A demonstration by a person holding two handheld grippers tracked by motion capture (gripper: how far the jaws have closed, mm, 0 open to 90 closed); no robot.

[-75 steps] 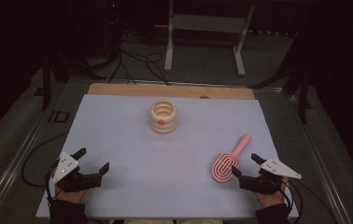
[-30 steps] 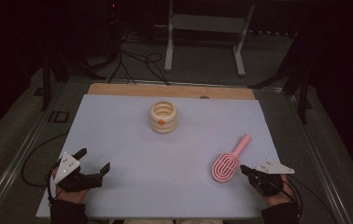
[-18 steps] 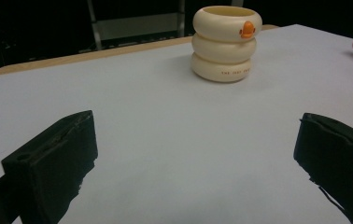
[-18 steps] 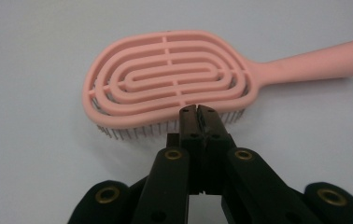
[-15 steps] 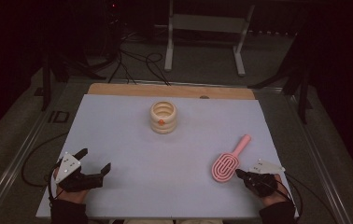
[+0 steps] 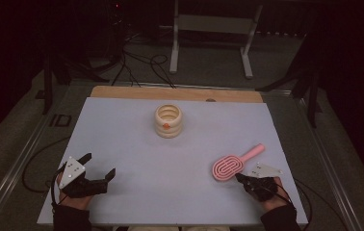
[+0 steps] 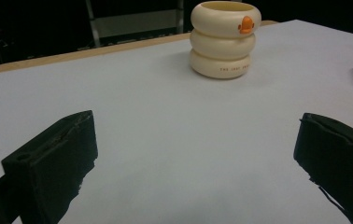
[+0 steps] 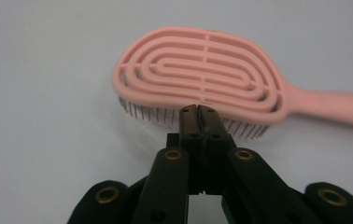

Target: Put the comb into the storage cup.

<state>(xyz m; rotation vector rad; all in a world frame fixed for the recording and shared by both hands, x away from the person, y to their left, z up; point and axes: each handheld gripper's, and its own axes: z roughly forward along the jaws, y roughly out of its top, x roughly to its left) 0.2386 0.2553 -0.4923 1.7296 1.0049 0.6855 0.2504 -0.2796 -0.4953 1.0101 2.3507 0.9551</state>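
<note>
A: Where is the pink hairbrush point(image 6: 228, 166) placed?

B: It is laid bristles down on the white table point(image 6: 136, 139), well to the right of the cream ringed holder point(image 6: 168, 121) and nearer the person. Its handle is pointed away and to the right, so the oval head is the end presented to the right gripper point(image 6: 239, 177).

A: How is that gripper held?

B: Its jaws are pressed fully together with nothing between them. In the right gripper view the closed tips point(image 8: 199, 113) are seen just at the bristled edge of the brush head point(image 8: 198, 70); contact cannot be confirmed. Shut tips are judged suited to nudging the brush rather than grasping it.

A: And the left gripper point(image 6: 98, 174)?

B: It is rested well to the left of the holder, near the table's front edge. Its jaws are spread wide and empty, aimed toward the holder point(image 7: 224, 38), apparently kept in waiting.
</note>
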